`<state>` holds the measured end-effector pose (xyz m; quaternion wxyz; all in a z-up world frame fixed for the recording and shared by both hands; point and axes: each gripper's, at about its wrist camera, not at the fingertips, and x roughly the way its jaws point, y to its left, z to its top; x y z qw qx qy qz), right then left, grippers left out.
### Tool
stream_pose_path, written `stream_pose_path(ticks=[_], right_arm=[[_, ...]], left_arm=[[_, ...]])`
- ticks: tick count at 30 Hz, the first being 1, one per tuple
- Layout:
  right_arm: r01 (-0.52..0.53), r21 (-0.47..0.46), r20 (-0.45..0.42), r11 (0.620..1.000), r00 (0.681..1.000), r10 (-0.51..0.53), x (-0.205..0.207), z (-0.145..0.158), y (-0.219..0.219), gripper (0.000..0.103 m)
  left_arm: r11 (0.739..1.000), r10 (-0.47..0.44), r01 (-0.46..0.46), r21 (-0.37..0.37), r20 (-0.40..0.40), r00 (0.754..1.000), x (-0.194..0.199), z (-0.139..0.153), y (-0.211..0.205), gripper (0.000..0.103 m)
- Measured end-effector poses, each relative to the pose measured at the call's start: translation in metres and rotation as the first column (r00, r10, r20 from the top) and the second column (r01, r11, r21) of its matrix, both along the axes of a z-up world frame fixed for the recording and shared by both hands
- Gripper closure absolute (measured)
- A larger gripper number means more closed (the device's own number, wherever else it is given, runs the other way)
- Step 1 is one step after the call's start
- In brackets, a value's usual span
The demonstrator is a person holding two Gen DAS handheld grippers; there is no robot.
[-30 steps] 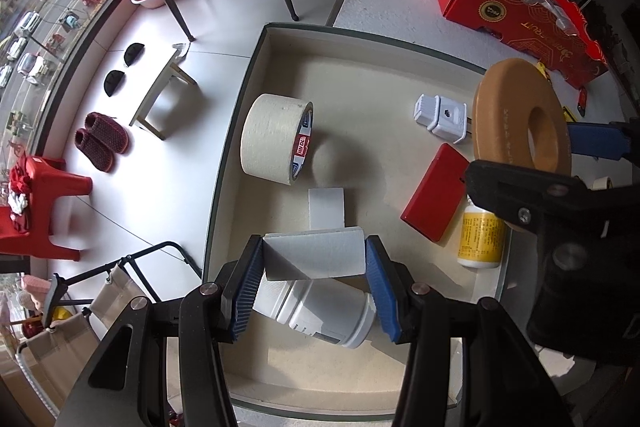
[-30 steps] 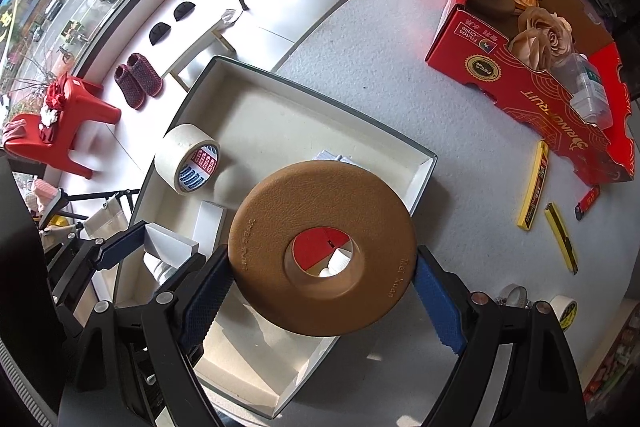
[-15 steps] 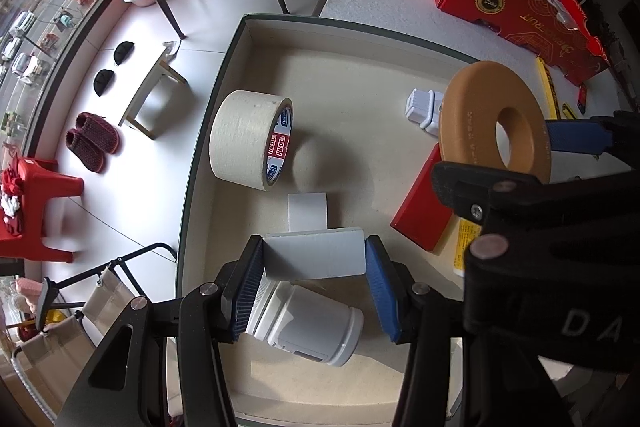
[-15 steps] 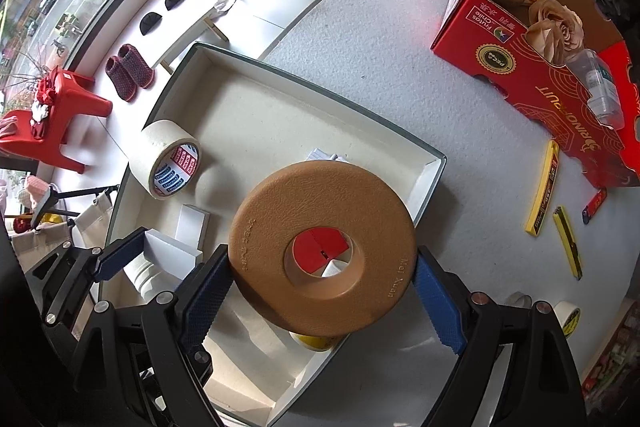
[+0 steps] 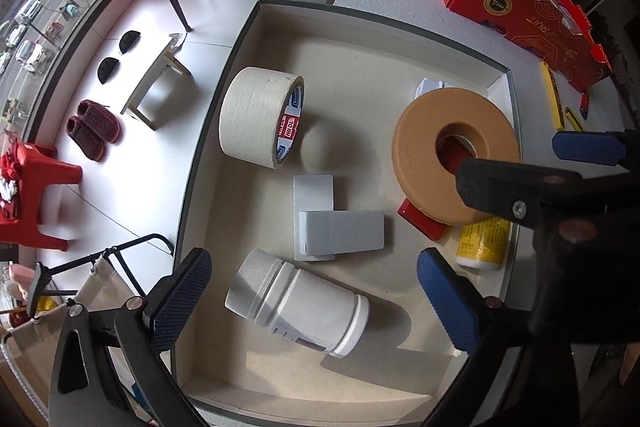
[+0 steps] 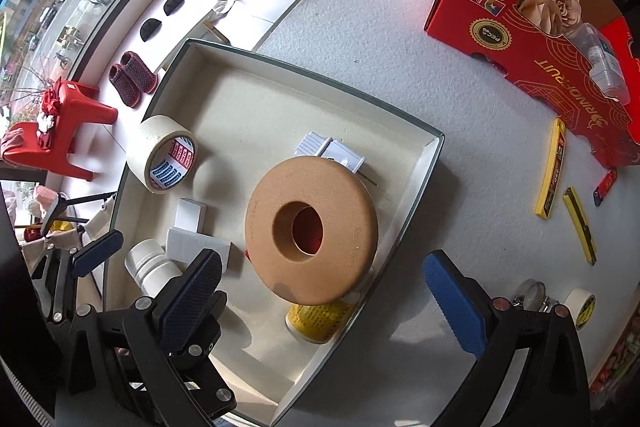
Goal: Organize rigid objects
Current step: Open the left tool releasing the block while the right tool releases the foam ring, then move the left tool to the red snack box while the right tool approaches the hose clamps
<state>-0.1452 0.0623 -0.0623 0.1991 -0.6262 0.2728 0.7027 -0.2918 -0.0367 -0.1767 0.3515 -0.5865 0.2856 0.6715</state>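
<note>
Tray (image 6: 434,147): on the counter (image 6: 360,39).
Ring (image 6: 312,231): in the tray, resting on a bottle (image 6: 320,319) and a flat box (image 5: 420,219).
Tape roll (image 5: 260,117): at the tray's left side.
Two blocks (image 5: 340,231): mid-tray, one on the other.
Jar (image 5: 298,301): lying in front of the blocks.

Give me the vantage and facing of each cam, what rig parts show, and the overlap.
Left wrist: on the left gripper, facing down into the tray; own open blue pads frame the white jar, right gripper at frame right.
Right wrist: on the right gripper, facing down over the tray's table-side edge; own open pads, left gripper's pad at far left.
Shared: tan ring, tape roll, grey block, red box.
</note>
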Motion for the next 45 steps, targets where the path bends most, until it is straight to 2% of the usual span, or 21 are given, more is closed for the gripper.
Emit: stream_pose_path(ticks=[10,15,21,25,27,30,33,35,38,40,45], right_arm=[[0.063,-0.015,-0.012,0.998,0.998,-0.063,0.026,0.013,-0.004,0.001],[0.101,-0.028,0.005,0.994,0.995,-0.101,0.049,0.015,-0.007,0.001],[0.157,-0.071,0.019,0.985,0.988,-0.156,0.094,0.014,-0.021,0.001],[0.232,-0.134,0.033,0.964,0.973,-0.229,0.143,0.005,-0.033,0.001],[0.294,-0.147,0.061,0.945,0.956,-0.288,0.172,-0.002,-0.034,0.001],[0.388,-0.148,0.059,0.910,0.922,-0.384,0.215,-0.003,-0.026,0.001],[0.488,-0.101,0.086,0.867,0.872,-0.481,0.260,-0.002,-0.015,0.001],[0.557,-0.087,0.108,0.826,0.829,-0.548,0.290,-0.005,-0.010,0.001],[0.646,-0.092,0.127,0.758,0.763,-0.634,0.331,-0.011,-0.006,0.001],[0.683,-0.089,0.137,0.725,0.729,-0.670,0.354,-0.014,-0.007,0.001],[0.728,-0.115,0.172,0.676,0.685,-0.708,0.396,-0.027,-0.013,0.001]], left_arm=[[1.000,-0.004,0.004,-0.007,-0.009,1.000,0.004,0.008,-0.002,0.000],[0.999,-0.040,0.039,-0.033,-0.041,0.998,0.013,0.014,-0.005,0.000],[0.992,-0.092,0.089,-0.087,-0.028,0.995,0.038,0.017,-0.010,0.000],[0.981,-0.169,0.172,-0.086,0.034,0.985,0.068,0.017,-0.014,0.000],[0.971,-0.218,0.221,-0.087,0.046,0.975,0.087,0.017,-0.012,0.000],[0.952,-0.286,0.292,-0.088,0.070,0.956,0.115,0.016,-0.003,0.000],[0.925,-0.364,0.370,-0.083,0.079,0.928,0.142,0.019,0.011,0.000],[0.909,-0.405,0.410,-0.070,0.082,0.911,0.159,0.024,0.022,0.000],[0.895,-0.437,0.443,-0.047,0.103,0.894,0.182,0.027,0.042,0.000],[0.887,-0.453,0.459,-0.044,0.106,0.885,0.200,0.026,0.059,0.000],[0.875,-0.474,0.480,-0.070,0.083,0.876,0.233,0.009,0.093,0.000]])
